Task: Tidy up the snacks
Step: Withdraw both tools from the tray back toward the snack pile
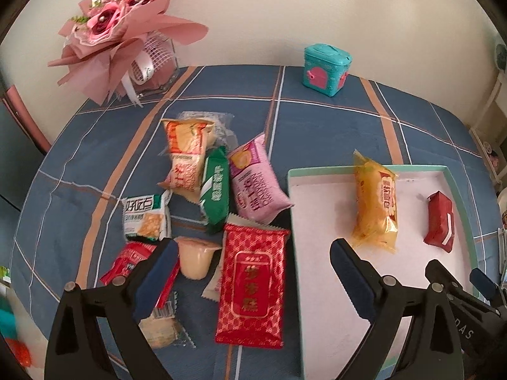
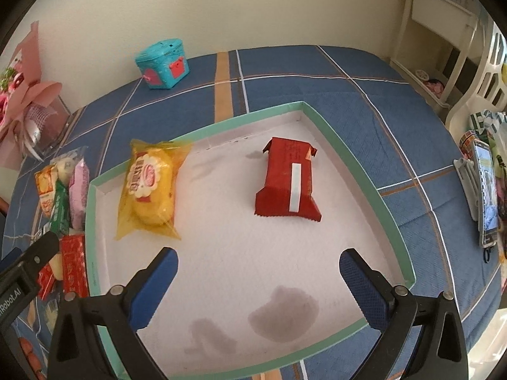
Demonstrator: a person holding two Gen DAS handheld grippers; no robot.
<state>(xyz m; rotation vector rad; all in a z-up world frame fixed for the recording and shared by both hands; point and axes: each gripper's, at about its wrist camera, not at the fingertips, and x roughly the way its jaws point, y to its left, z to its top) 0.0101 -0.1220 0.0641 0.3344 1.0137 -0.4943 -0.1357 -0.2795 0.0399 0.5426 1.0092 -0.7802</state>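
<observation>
On the blue plaid table [image 2: 332, 72] sits a white tray [image 2: 348, 158] with a green rim, stained near its front edge. Inside lie two snacks, apart: a yellow pack [image 2: 149, 190] by the left wall and a red pack [image 2: 286, 180] mid-tray. Left of the tray, a loose snack pile [image 1: 215, 196] rests on the cloth, a long red packet [image 1: 252, 288] nearest the rim. Left gripper [image 1: 250, 281] hovers over pile and tray edge, fingers spread, empty. Right gripper [image 2: 258, 288] hangs over the tray, fingers likewise spread, holding nothing. Teal box [image 1: 326, 69] stands far back.
</observation>
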